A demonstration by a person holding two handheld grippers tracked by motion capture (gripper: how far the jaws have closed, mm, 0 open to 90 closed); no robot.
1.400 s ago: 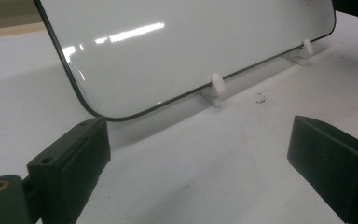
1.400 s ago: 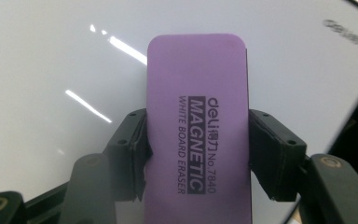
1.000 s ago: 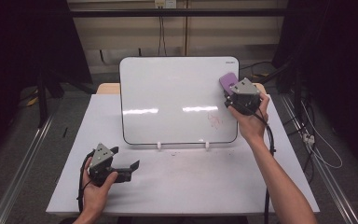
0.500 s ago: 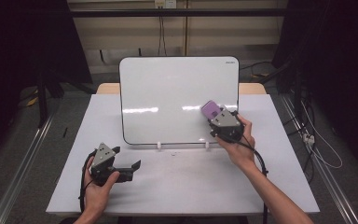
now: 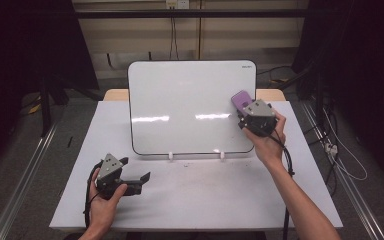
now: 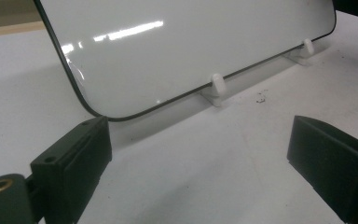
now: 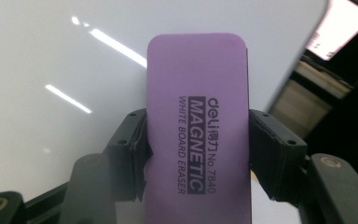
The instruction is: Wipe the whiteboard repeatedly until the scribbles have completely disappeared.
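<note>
Purple eraser (image 7: 198, 126) printed "deli No.7840", "MAGNETIC", "WHITE BOARD ERASER"

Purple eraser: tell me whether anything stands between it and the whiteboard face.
Nothing visible does. The purple eraser sits clamped in the right gripper right at the whiteboard, near its right edge. The board face around it looks bare, with only light reflections. Actual contact cannot be told.

A glossy, smooth whiteboard (image 5: 192, 107) is seen, clipped in white plastic feet (image 6: 216, 87). The purple eraser (image 7: 198, 121) looks matt and soft; the table (image 5: 200, 195) matt white, faintly speckled.
</note>
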